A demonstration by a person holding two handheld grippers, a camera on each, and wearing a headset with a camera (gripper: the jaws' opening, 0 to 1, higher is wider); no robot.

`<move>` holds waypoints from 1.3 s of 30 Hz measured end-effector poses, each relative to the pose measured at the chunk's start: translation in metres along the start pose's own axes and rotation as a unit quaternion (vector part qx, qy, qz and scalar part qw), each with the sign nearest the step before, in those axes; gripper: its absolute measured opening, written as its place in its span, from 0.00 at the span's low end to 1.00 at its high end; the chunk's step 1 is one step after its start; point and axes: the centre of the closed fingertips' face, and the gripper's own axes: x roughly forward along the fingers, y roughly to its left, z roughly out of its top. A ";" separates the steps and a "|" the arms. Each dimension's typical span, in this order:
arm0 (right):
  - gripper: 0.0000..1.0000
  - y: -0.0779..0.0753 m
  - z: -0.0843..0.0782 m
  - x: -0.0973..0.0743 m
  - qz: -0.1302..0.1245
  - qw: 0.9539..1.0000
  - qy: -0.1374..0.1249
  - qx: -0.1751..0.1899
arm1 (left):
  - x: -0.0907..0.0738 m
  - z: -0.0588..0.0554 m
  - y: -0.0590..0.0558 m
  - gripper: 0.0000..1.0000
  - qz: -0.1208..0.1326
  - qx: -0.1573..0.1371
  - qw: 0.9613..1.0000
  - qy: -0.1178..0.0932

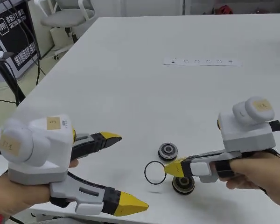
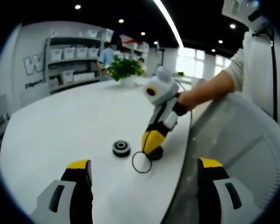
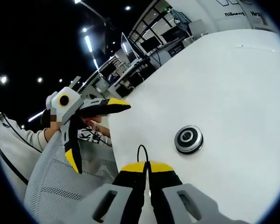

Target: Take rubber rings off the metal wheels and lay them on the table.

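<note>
Lying across the far part of the white worktop (image 1: 130, 84) is a flat white power strip (image 1: 203, 61), well apart from the work. Beyond the far left corner stand an office chair (image 1: 67, 18) and a black sign with a barcode (image 1: 14, 32).

Near the front edge there are two metal wheels and one loose rubber ring (image 1: 155, 172). The far wheel (image 1: 168, 151) stands free on the worktop. The near wheel (image 1: 183, 184) sits just under the right gripper (image 1: 173, 168), whose body partly covers it. The rubber ring is just left of both wheels.

The right gripper's fingers (image 3: 135, 169) are pressed together on the ring's right edge; in the right gripper view a thin black arc rises from between the yellow tips. The left gripper (image 1: 121, 170) is to the left of the ring, its fingers spread wide and holding nothing, with the tips near the ring but apart from it.
</note>
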 end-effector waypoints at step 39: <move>0.08 -0.011 0.000 -0.001 -0.039 0.997 0.005 -0.074 | 0.003 -0.006 -0.006 0.93 -0.013 0.003 1.000 0.016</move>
